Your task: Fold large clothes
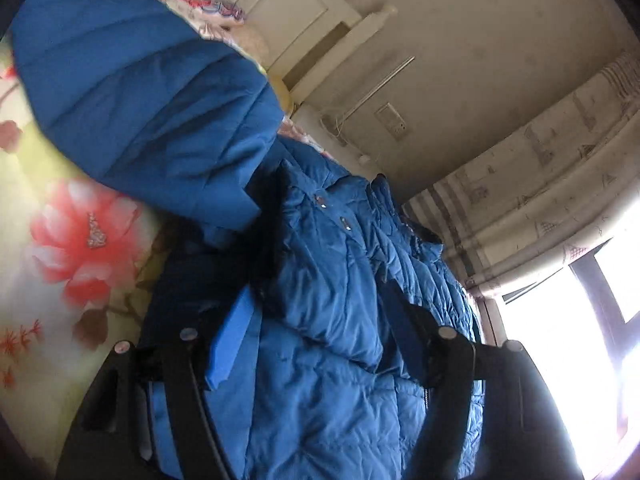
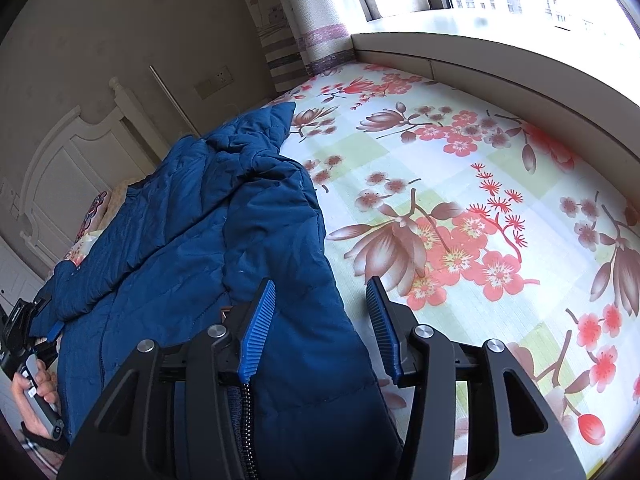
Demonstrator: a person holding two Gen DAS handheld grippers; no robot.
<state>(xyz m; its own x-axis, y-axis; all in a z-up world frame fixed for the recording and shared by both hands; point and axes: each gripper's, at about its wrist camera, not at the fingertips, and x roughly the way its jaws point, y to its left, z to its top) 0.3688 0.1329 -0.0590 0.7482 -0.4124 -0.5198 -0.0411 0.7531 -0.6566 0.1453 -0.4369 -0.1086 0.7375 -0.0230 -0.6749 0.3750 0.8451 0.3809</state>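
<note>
A large blue quilted down jacket (image 2: pixel 192 240) lies on the flowered bed sheet (image 2: pixel 460 184). In the left wrist view its body (image 1: pixel 344 280) fills the middle and a sleeve (image 1: pixel 144 100) hangs across the upper left. My left gripper (image 1: pixel 320 320) has its jaws apart with jacket fabric bulging between them; one blue pad (image 1: pixel 232 340) shows, the other is hidden by cloth. My right gripper (image 2: pixel 320 320) is open over the jacket's right edge, near the zipper (image 2: pixel 246 432). The left gripper also shows in the right wrist view (image 2: pixel 28 320), held by a hand at the jacket's far side.
A white headboard (image 2: pixel 80 176) and a patterned pillow (image 1: pixel 208 8) stand at the bed's head. A curtain (image 2: pixel 312 12), a white window ledge (image 2: pixel 500 60) and a bright window (image 1: pixel 580 340) border the bed. A wall socket (image 2: pixel 214 80) is on the beige wall.
</note>
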